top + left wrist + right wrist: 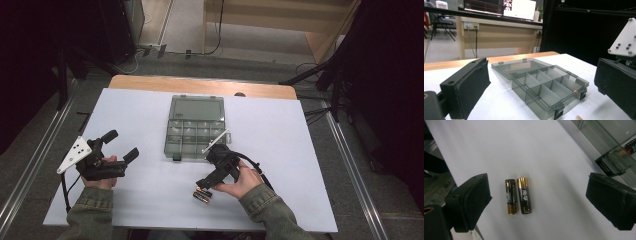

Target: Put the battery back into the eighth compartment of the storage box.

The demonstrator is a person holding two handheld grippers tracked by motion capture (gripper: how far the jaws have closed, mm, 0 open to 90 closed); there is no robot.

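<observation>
Two gold-and-black AA batteries [202, 195] lie side by side on the white table near its front edge. In the right gripper view they are the left battery [511, 196] and the right battery [524, 195], both flat on the table. My right gripper [206, 186] hovers just above them, pointing down, and its jaws [539, 200] stand open on either side without touching them. A clear grey compartment box [195, 128] lies open at the table's middle. My left gripper [121, 145] rests open at the left, facing the box [549, 85], with nothing between its pads [471, 87].
The box's open latch [609, 165] is close to my right jaw, and a small red-and-black thing [630, 145] lies in a compartment. A wooden table edge [200, 85] runs along the back. Cables and dark stands [325, 75] surround the table.
</observation>
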